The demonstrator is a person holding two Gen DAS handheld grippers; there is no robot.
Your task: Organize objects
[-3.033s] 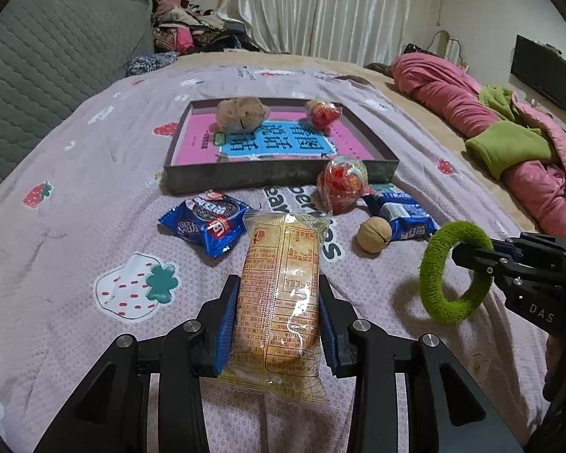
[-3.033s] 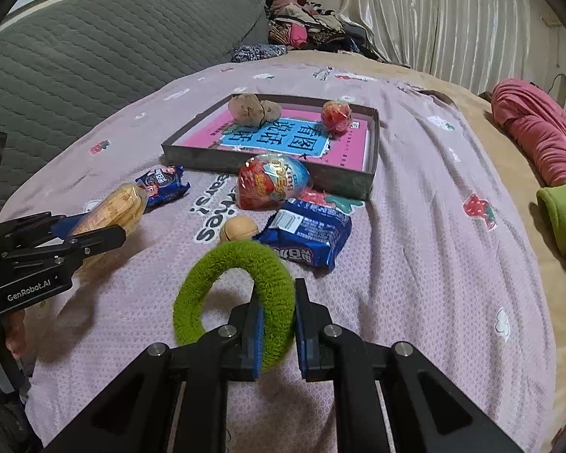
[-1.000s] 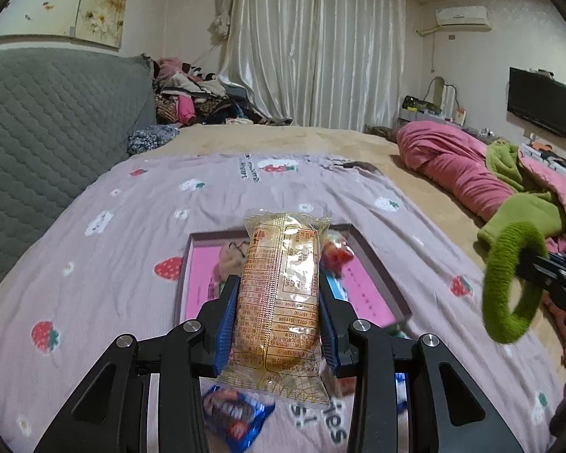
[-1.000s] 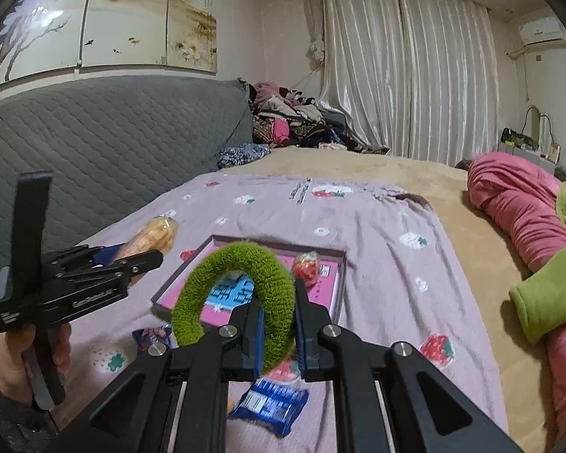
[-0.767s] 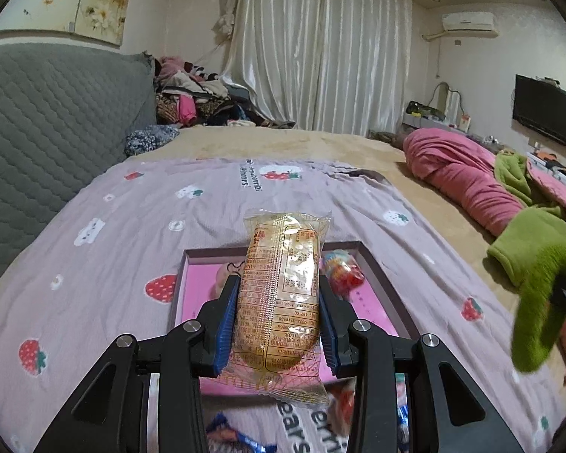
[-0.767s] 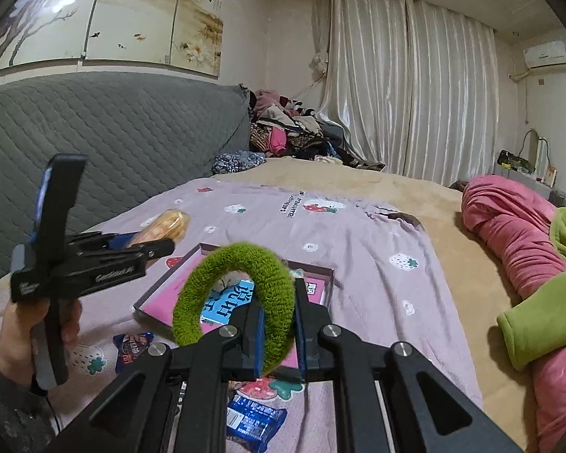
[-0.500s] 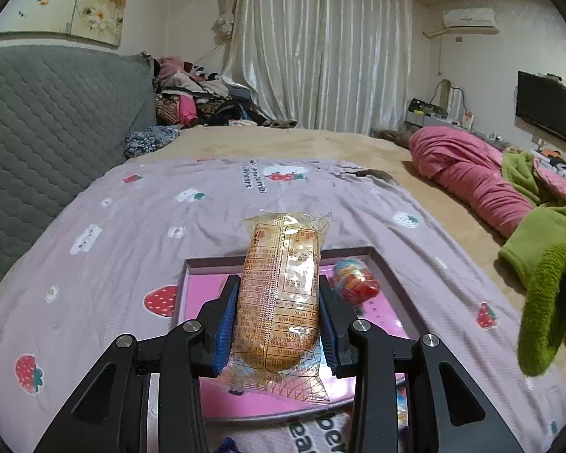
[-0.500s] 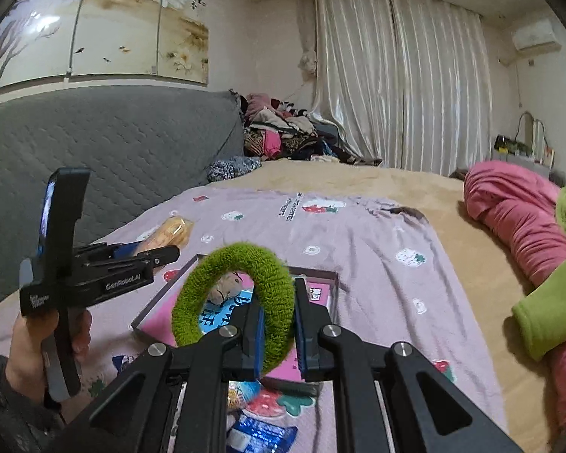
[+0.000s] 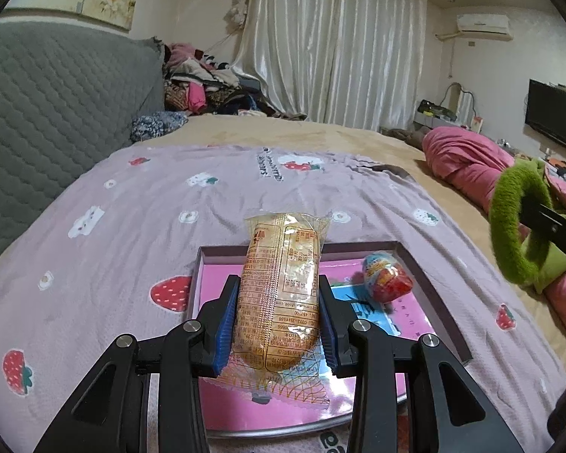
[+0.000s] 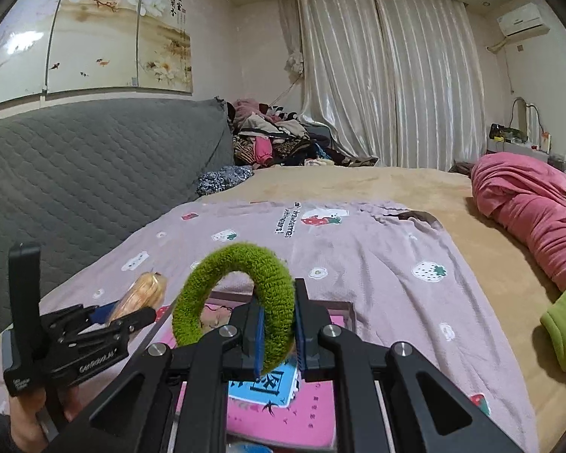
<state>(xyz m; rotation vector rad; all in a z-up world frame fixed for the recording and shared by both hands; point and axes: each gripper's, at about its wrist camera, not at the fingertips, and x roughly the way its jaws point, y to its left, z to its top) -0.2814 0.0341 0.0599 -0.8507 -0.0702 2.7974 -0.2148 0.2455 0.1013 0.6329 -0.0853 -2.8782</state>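
Two grippers in view, each carrying one item.

Left gripper (image 9: pixel 279 321): jaws clamped on one wrapped snack cake (image 9: pixel 279 294), clear wrapper with printed text, long axis pointing away from the camera. The cake is held in the air over the near part of the tray (image 9: pixel 439 300). The right wrist view shows the same gripper from the side, with one hand (image 10: pixel 26 411) on its handle.

Right gripper (image 10: pixel 277 330): jaws pinched tight on one green fuzzy ring (image 10: pixel 241 302), gripped at its right side, ring standing upright, over the tray. In the left wrist view the ring shows at the right edge, well apart from the cake.

Tray: one, shallow, dark rim, pink floor with a blue printed panel. It lies on a mauve sheet with strawberry prints (image 9: pixel 132 226). Visible inside: one red-and-blue wrapped egg-shaped sweet (image 9: pixel 385 277), right of the cake. Other contents are hidden behind the grippers; count uncertain.

Background: one pink quilt (image 9: pixel 468 162), one wall screen (image 9: pixel 554 120).
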